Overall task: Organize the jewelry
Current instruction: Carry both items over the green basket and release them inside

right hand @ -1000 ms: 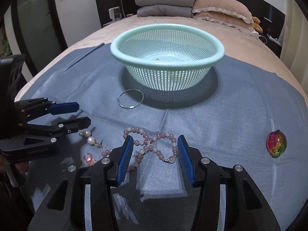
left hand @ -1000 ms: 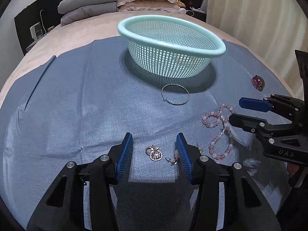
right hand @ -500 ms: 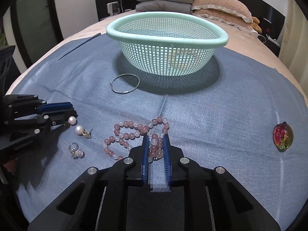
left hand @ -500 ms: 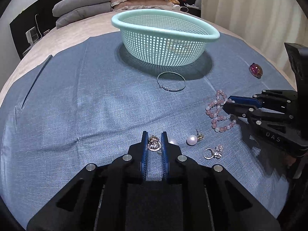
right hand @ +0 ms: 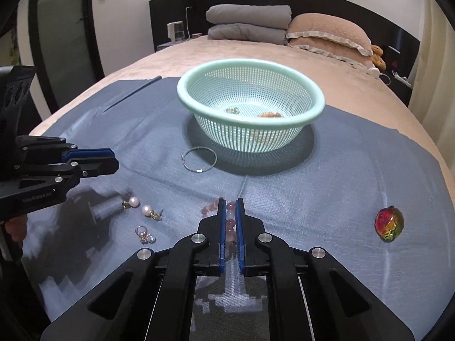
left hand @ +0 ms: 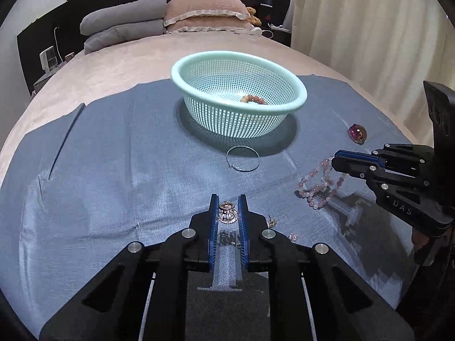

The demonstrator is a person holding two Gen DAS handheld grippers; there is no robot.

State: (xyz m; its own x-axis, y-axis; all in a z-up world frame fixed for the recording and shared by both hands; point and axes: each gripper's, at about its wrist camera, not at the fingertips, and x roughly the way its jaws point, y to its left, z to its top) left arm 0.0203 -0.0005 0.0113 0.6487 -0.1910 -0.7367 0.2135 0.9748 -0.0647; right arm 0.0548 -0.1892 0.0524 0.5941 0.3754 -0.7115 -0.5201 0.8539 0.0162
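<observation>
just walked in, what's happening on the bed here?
A person holds a gripper in each hand and is sorting jewelry into the mint basket, which already holds a few pieces. The left gripper is shut on a silver rhinestone earring. The right gripper is shut on the pink bead bracelet. On the blue cloth lie a hoop bangle, pearl earrings, another small sparkly piece and a red-green gem.

Blue-grey cloth (left hand: 113, 170) lies spread beneath and ahead of the fingers, over a beige bedspread (left hand: 136, 56). Far beyond the fingers, folded grey bedding (right hand: 247, 22) and frilled pink pillows (right hand: 327, 32) are stacked against a black headboard (right hand: 312, 0). A cream curtain (left hand: 369, 28) hangs beyond, to the right.
</observation>
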